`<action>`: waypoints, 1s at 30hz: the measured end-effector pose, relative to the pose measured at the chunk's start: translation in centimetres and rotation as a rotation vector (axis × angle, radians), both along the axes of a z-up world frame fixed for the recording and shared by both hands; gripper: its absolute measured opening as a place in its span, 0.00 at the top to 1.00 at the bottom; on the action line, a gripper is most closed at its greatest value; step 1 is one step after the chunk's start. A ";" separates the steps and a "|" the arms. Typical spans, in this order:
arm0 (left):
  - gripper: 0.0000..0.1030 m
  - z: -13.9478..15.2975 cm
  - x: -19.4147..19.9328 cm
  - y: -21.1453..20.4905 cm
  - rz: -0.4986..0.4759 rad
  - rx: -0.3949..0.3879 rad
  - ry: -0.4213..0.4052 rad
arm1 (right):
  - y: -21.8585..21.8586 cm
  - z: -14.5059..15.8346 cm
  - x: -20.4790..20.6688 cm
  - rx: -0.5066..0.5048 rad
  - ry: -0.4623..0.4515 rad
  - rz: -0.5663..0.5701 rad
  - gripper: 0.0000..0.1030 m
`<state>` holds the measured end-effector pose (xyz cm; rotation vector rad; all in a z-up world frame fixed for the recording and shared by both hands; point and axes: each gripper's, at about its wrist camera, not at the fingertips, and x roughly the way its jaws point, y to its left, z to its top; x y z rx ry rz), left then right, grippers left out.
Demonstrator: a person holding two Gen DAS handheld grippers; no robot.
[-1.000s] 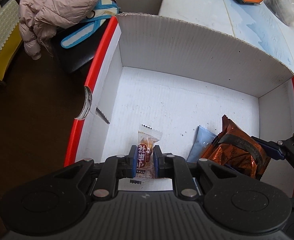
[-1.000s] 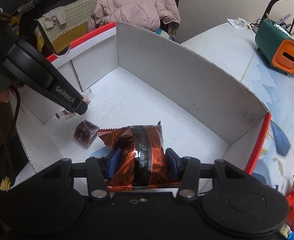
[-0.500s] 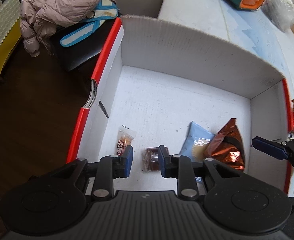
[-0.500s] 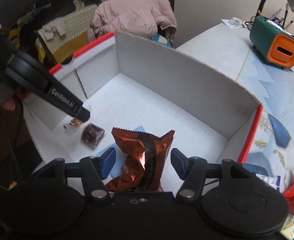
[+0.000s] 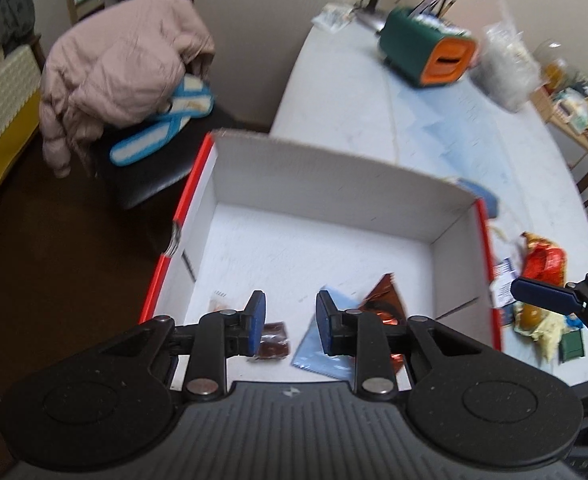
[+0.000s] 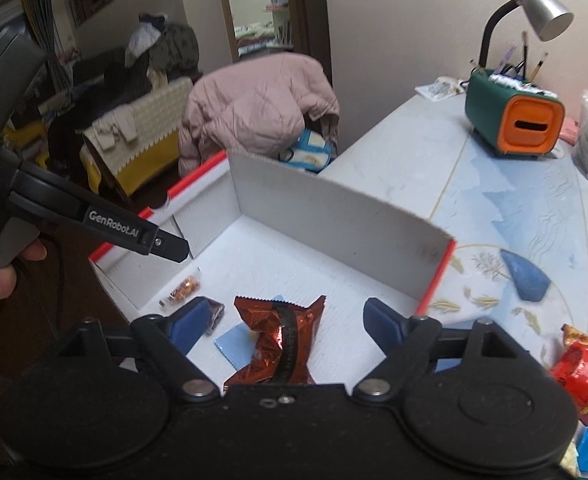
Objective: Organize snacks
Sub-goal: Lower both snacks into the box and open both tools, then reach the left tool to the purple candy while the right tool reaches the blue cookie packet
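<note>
Both tools let go over the box [image 6: 334, 216] on the bench [image 6: 514, 216]: the right tool [image 6: 281, 320], jaws just spread wide, has dropped the copper packet [image 6: 277, 340] at lower centre; the left tool [image 5: 289, 320], slightly parted and empty, has left its small sweet [image 5: 217, 304] inside. More snacks [image 6: 578, 368] wait at lower right.

Left gripper [image 5: 289, 324] jaws slightly apart, empty, right gripper [image 6: 289, 322] jaws just opening wide, empty
</note>
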<state>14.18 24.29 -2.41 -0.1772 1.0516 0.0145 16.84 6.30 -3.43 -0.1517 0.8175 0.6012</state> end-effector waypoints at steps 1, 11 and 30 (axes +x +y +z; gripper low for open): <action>0.72 0.4 -0.3 -0.3 -0.004 0.000 -0.020 | -0.5 0.4 -0.3 0.010 -0.005 -0.006 0.18; 0.40 3.2 -2.8 -3.6 -0.042 0.011 -0.166 | -5.6 3.3 -2.6 0.082 -0.063 -0.060 0.07; 0.27 0.5 -3.9 -15.3 -0.133 -0.051 -0.138 | -19.3 1.5 -5.8 0.064 -0.061 -0.196 0.00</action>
